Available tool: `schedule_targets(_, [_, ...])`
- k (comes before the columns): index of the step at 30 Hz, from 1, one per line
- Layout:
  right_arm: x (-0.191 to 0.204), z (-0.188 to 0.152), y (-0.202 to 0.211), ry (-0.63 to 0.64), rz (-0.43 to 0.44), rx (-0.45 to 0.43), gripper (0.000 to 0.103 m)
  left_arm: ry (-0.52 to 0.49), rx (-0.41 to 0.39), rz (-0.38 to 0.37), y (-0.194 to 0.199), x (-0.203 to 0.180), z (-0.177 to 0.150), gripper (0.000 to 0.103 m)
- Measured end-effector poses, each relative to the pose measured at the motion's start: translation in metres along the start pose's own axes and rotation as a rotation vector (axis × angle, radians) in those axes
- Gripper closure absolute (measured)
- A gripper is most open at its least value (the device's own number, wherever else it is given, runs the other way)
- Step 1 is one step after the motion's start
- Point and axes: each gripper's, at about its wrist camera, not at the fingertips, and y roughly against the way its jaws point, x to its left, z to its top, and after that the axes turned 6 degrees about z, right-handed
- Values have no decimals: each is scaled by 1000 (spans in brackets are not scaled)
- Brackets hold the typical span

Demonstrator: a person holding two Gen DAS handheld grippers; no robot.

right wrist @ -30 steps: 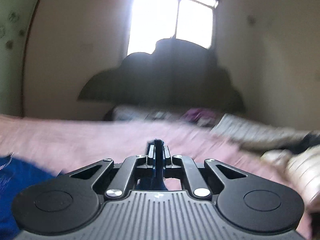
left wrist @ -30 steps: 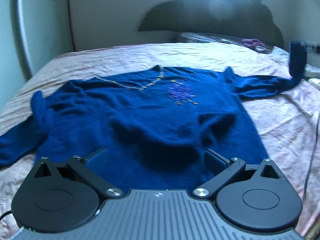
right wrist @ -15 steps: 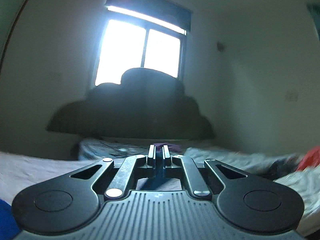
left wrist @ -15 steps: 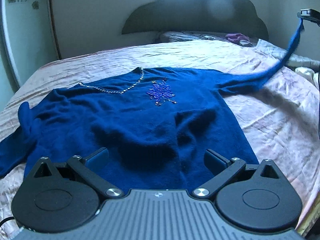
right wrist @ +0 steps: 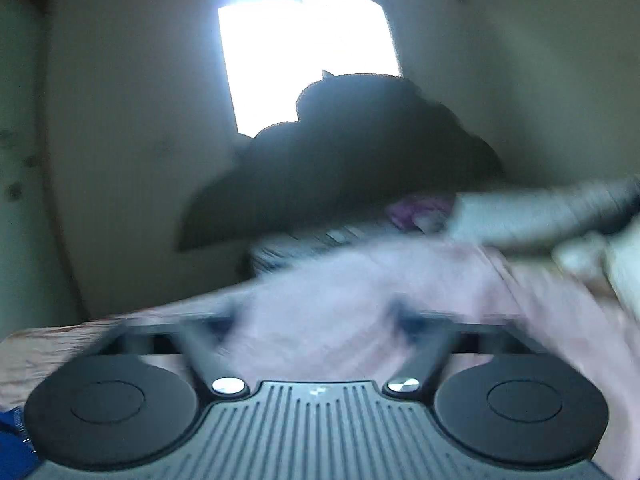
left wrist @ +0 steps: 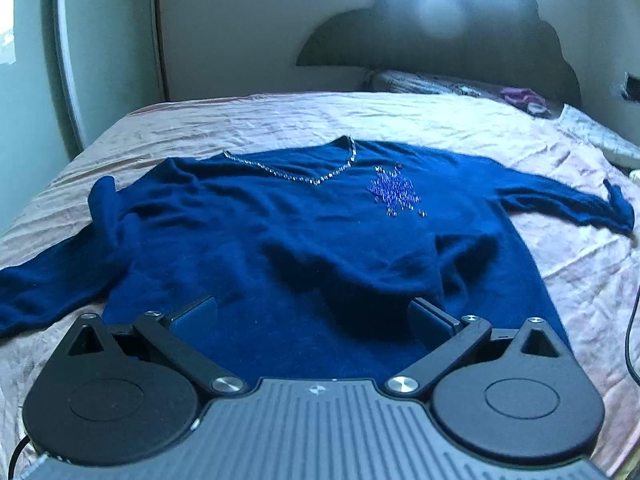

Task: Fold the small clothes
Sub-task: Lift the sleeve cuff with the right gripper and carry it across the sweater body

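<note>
Now that the right tongs have let go, the scene reads as follows.

Change: the right tongs [right wrist: 316, 320] were clamped on the cuff of the far sleeve and held it lifted off the bed half a second ago; their jaws have just been opening, and they now stand wide with only pink sheet between them, though that view is smeared by motion.

Sleeve: the right-hand sleeve [left wrist: 568, 204] of the dark blue fluffy knitted sweater [left wrist: 304, 248] lies stretched out sideways on the bed, its cuff slightly curled at the end.

Sweater: it lies face up and spread on the crinkled pale pink bedsheet [left wrist: 280, 120], its beaded V-neckline [left wrist: 304, 176] toward the dark scalloped headboard [left wrist: 460, 36], its beaded flower motif [left wrist: 396, 192] on the chest, and its hem nearest the left camera.

Other sleeve: the left-hand sleeve [left wrist: 44, 284] runs out toward the bed's near left edge, with bunched folds at the shoulder.

Left tongs: the left tongs [left wrist: 312, 316] hover over the hem with jaws wide apart, gripping nothing.

Meaning for the task: the straightening of that sleeve looks finished, so the garment seems laid out for folding; no fold is made yet. Ripples across the belly may want smoothing first.
</note>
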Motion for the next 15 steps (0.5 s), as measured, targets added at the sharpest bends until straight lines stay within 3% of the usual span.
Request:
schedule_targets(3, [-25,-28,-5,-7,-116,86,2,-10,15,-14,-6,-4,0,1])
schedule_targets(6, [-32,-48,-22,132,-194,205,2,-21,23,-36,-9,-10,1,1])
schedule_targets(13, [-53,-69,-77,152,-326,309,3,-108,10,-1,-6,-25,-6,1])
schedule_targets(14, [-52,-72,-83,162,-333,321,5,-114,11,5,-6,-26,-6,1])
schedule_targets(15, [-56,-73,-91,172,-335,333,19,-116,14,8,-6,-26,-7,1])
